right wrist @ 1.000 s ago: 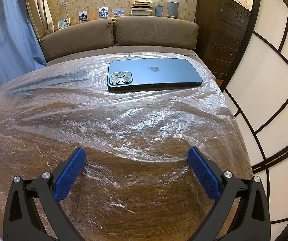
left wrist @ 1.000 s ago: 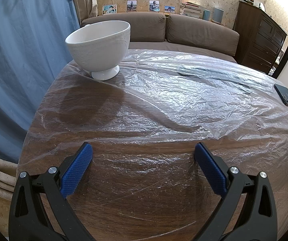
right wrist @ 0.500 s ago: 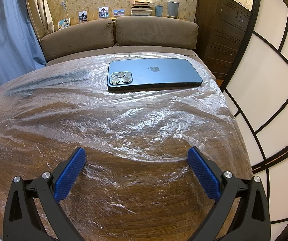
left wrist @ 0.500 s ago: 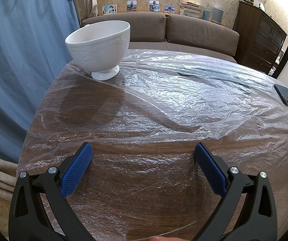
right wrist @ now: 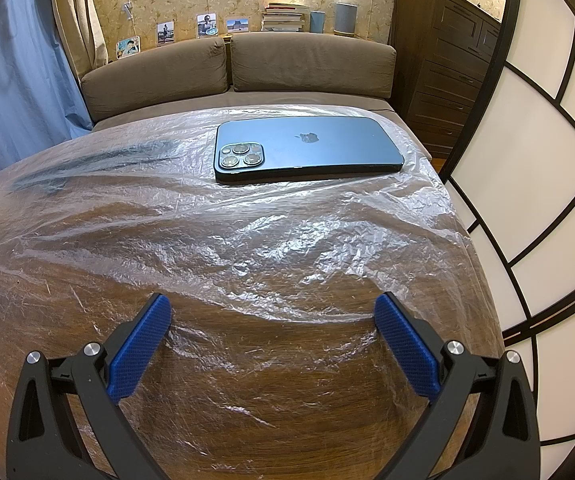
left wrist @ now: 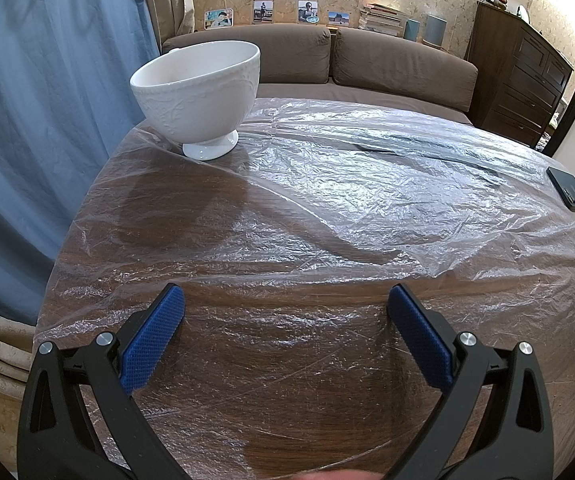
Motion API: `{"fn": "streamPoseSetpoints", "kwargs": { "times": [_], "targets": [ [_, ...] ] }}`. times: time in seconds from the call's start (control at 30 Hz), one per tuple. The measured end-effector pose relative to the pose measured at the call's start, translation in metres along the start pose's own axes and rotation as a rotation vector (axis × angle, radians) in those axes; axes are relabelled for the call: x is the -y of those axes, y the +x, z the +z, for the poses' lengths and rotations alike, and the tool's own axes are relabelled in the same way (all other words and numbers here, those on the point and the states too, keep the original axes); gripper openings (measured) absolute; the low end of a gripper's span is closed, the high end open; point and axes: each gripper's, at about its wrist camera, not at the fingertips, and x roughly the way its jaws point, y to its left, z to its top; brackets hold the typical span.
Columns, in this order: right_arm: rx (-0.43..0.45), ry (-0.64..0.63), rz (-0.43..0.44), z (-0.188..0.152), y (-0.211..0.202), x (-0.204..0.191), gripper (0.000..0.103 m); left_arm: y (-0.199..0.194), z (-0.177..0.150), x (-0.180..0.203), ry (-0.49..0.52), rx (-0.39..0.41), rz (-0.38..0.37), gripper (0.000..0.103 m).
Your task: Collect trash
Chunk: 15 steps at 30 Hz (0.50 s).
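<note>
The jaws of the left gripper (left wrist: 285,312) and right gripper (right wrist: 273,320) are held wide apart and empty above the near edge of the tabletop (right wrist: 287,420), over which a plastic sheet (right wrist: 287,248), likely the trash, is spread, seemingly weighted by a bowl (left wrist: 197,92) and phone (right wrist: 307,148) at far corners.

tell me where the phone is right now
The phone lies camera side up on the plastic sheet at the table's far right end near the sofa, ahead of the right gripper; the left wrist view shows it at the right edge.
</note>
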Motion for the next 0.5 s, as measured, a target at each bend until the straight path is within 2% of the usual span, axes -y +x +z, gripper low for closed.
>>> {"fn": "streamPoseSetpoints", "kwargs": {
  "times": [0.5],
  "targets": [
    [0.000,0.006,0.000,-0.0007,0.0001,0.0021,0.099,-0.0024,-0.0026,0.0014,0.005,0.000,-0.003,0.102]
  ]
}}
